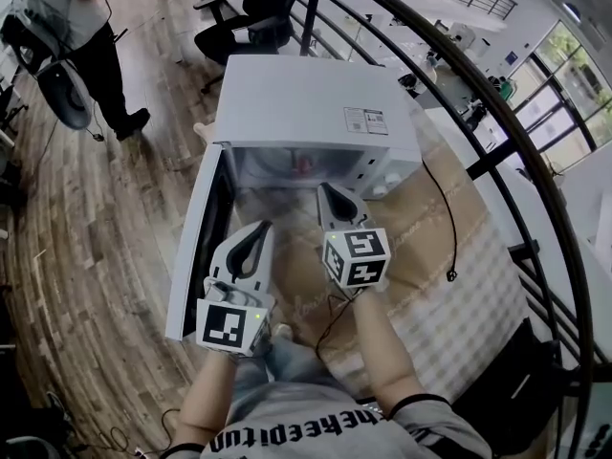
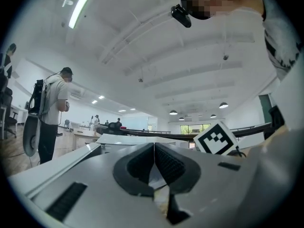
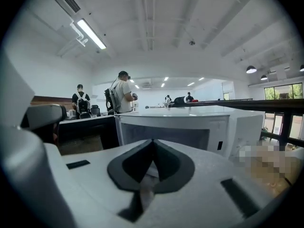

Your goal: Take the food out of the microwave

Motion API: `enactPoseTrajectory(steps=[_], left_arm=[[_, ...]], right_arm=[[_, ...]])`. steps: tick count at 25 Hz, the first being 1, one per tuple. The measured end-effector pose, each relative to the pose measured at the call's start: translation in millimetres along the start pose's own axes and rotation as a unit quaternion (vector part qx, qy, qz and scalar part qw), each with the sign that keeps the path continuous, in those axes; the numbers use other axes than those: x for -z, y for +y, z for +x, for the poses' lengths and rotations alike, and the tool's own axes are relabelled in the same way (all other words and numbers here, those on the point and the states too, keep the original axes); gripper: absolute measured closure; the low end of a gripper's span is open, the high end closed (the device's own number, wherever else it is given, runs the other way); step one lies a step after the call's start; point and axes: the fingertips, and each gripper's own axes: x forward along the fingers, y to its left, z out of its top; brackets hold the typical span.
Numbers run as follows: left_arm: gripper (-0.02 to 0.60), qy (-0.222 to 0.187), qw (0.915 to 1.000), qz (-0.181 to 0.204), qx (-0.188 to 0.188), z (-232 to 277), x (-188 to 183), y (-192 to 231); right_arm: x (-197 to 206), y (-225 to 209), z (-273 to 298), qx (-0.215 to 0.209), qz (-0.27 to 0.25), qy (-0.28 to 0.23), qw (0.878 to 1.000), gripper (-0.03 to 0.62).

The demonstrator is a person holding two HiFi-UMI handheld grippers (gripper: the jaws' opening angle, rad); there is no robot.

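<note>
Wood-floored office, a table (image 1: 449, 220) under brown cardboard — the microwave (image 1: 306, 103) sits on it, its door (image 1: 196, 247) swung open to my left. My left gripper (image 1: 258, 229) and right gripper (image 1: 331, 193) hover before the cavity, both clenched on nothing. The food (image 1: 304, 165) (a reddish blur) lies inside — apart from both.

Shirt (image 1: 316, 436): wearing grey, black lettering running across.
Left gripper (image 1: 260, 228): pale shell, dark pads; cube (image 1: 229, 325) showing black-white marker.
Right gripper (image 1: 327, 191): matching; black cable (image 1: 328, 321) trailing.
</note>
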Motion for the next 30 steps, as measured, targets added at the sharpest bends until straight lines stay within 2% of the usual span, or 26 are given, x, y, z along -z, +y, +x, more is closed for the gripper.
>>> enactPoseTrajectory(steps=[9,18,26,30], left_arm=[[0.571,-0.012,0.9997,0.011,-0.016,4.4,10.0,-5.8],[0.571,-0.002,0.9996,0.018,-0.022,9.1,24.9,-7.7],[0.571,0.009,0.9992,0.017,-0.034,6.6,31.4,-1.7],[0.571,-0.001,0.9989,0.022,-0.042,7.9,27.0,-0.6]], right_arm=[[35.4,-14.8,30.4,-0.022,0.003,0.032,0.999,0.588],[67.6,-19.7,61.4,-0.035,0.008,0.051,0.998,0.577],[93.3,-24.6,84.9,-0.025,0.005,0.067,0.997,0.553],[100.0,-30.2,95.9,-0.015,0.020,0.068,0.997,0.545]])
